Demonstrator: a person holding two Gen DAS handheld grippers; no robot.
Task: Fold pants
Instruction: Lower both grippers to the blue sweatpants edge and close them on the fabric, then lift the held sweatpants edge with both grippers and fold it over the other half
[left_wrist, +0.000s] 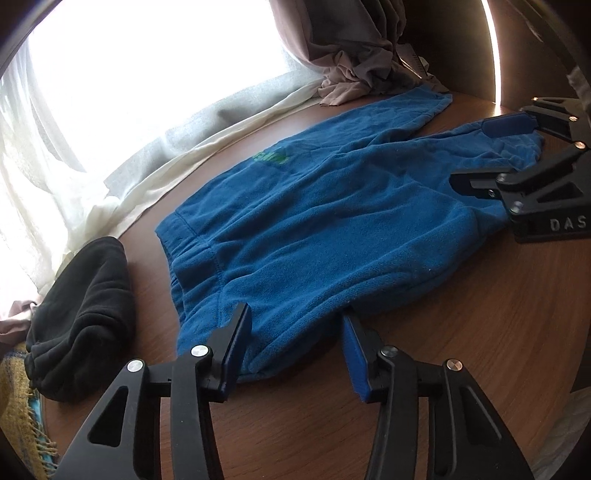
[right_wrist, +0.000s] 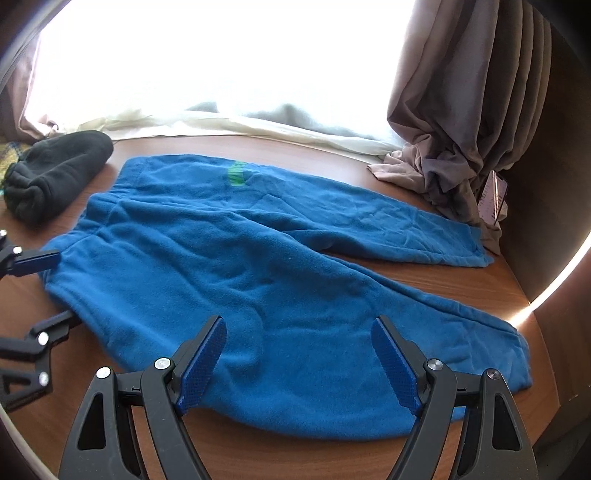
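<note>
Blue fleece pants (left_wrist: 314, 206) lie spread flat on a round wooden table (left_wrist: 461, 350), with a green logo near the waist. The waistband is at the left and the two legs run to the right in the right wrist view (right_wrist: 258, 273). My left gripper (left_wrist: 295, 332) is open, its jaws either side of the near waistband corner, just above the cloth. It also shows in the right wrist view (right_wrist: 51, 284). My right gripper (right_wrist: 299, 343) is open over the near leg, nothing between its jaws. It also shows in the left wrist view (left_wrist: 476, 155).
A folded black garment (left_wrist: 85, 321) lies on the table beside the waistband. A brown curtain (right_wrist: 465, 129) hangs bunched onto the table at the far leg's cuff. White sheer curtain (left_wrist: 110, 166) lies along the table's window edge. A wooden wall panel (right_wrist: 554, 184) stands right.
</note>
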